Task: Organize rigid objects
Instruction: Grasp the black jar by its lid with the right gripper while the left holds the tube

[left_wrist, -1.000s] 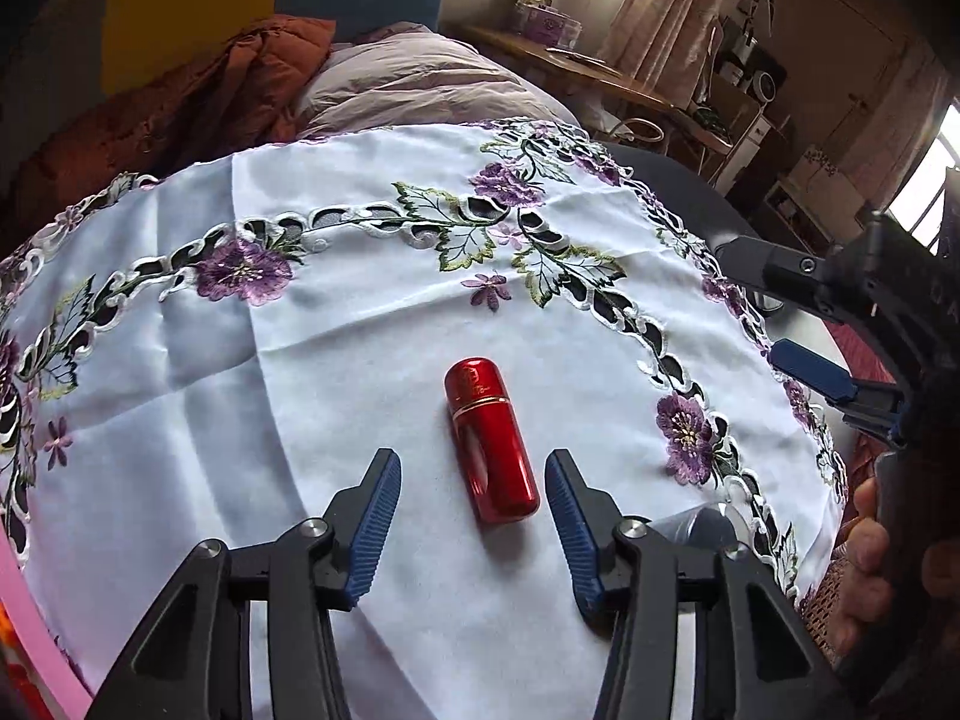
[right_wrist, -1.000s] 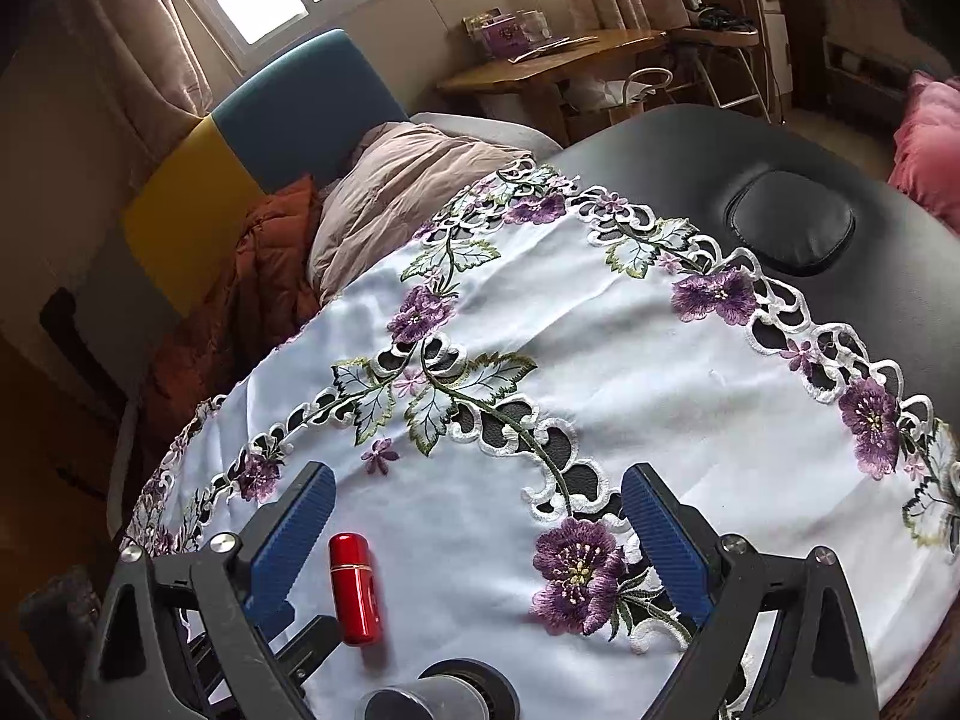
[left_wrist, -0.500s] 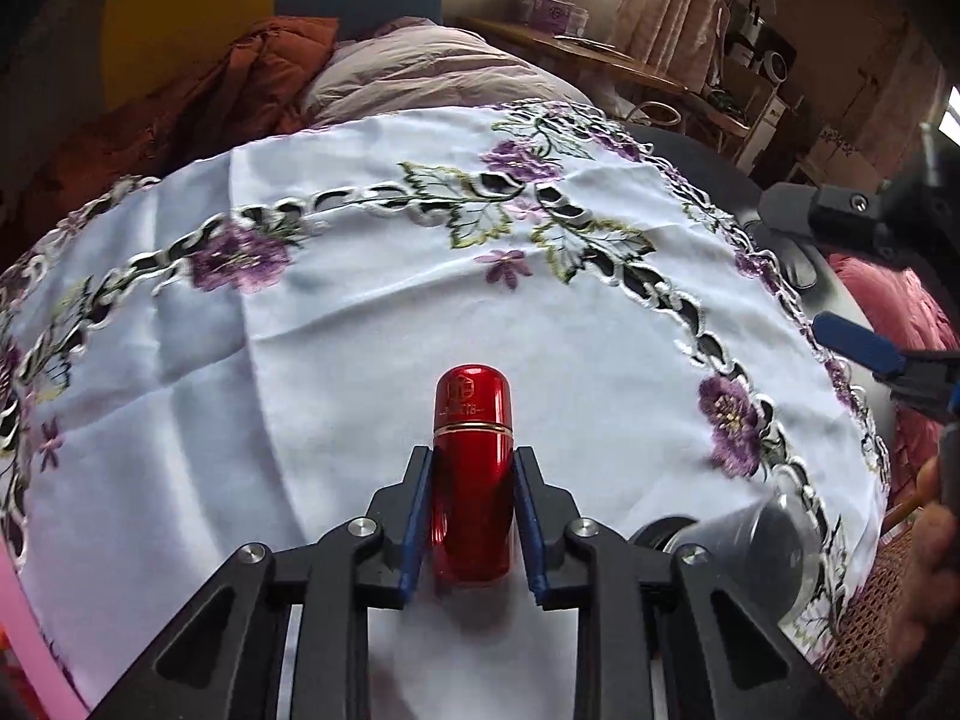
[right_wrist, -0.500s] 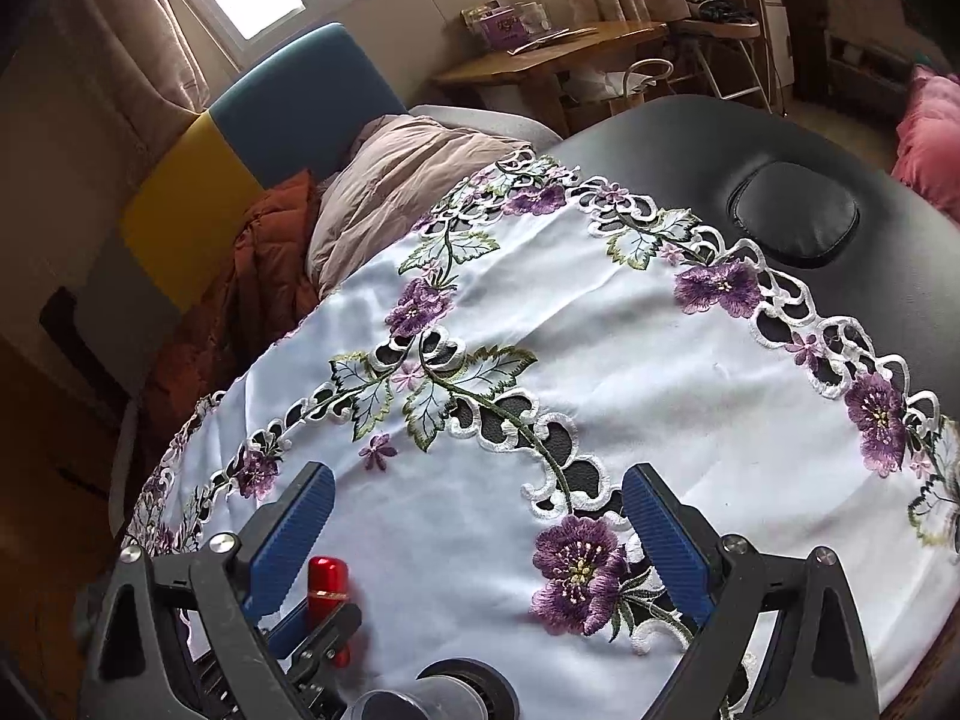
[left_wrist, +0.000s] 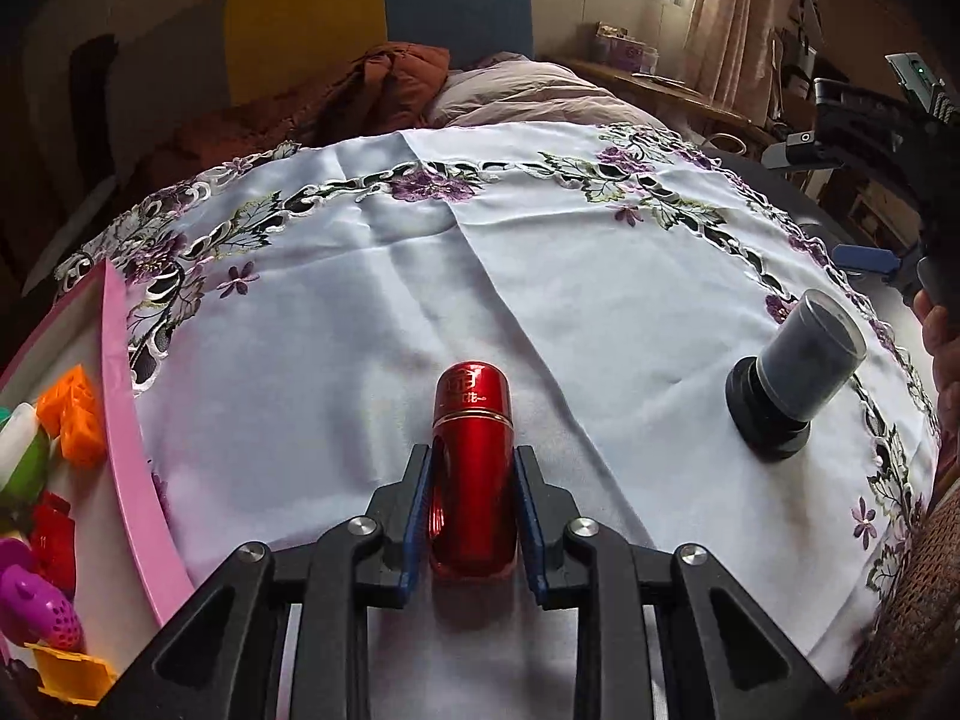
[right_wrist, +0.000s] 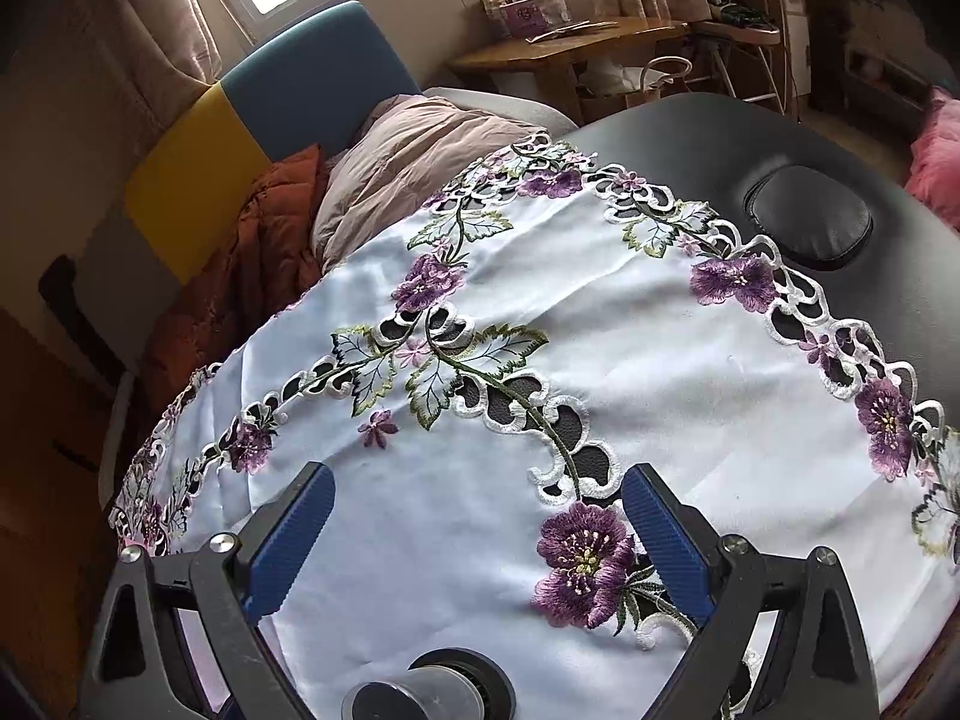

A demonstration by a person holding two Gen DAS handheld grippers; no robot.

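Note:
My left gripper (left_wrist: 473,468) is shut on a shiny red capsule-shaped bottle (left_wrist: 473,450) with a gold band, held above the white embroidered tablecloth (left_wrist: 540,300). A dark cylindrical jar (left_wrist: 786,372) with a black base and a clear cap stands on the cloth to the right; it also shows at the bottom edge of the right wrist view (right_wrist: 432,690). My right gripper (right_wrist: 474,528) is open and empty, above the cloth just behind the jar. It shows at the far right of the left wrist view (left_wrist: 870,261).
A pink tray (left_wrist: 129,450) at the left edge holds several colourful plastic toys (left_wrist: 66,420). The cloth covers a black padded table (right_wrist: 750,150). Behind it are a brown jacket (left_wrist: 384,84), pillows and a blue and yellow headboard (left_wrist: 384,12).
My left gripper closed on the red bottle, then lifted it and swung left, bringing the pink tray into view. The right gripper stayed open and almost still.

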